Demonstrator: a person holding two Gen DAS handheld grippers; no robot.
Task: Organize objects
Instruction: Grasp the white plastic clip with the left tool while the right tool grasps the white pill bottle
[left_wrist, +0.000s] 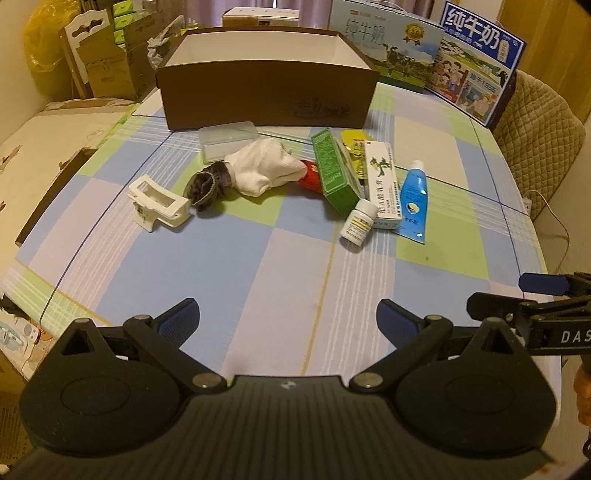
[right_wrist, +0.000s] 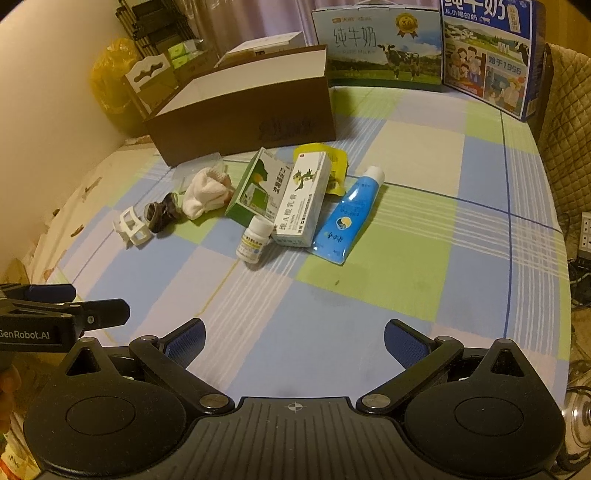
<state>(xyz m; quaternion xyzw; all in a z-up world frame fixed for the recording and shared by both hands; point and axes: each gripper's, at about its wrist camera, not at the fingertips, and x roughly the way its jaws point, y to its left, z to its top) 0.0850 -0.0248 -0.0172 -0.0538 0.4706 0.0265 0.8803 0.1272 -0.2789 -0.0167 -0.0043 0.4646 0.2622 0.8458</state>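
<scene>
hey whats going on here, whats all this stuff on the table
A person holds a gripper in each hand, tidying small items on a checked tablecloth. Both the left gripper and right gripper are open and empty, hovering short of the pile. The white clip, white sock, green box, pill bottle and blue tube all lie in front of the open brown box; nothing has been picked up yet.

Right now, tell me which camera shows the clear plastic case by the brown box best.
The left wrist view: the clear plastic case shows its lid and front edge, with only the white sock covering a corner. The right wrist view catches just a faint sliver behind the sock.
</scene>
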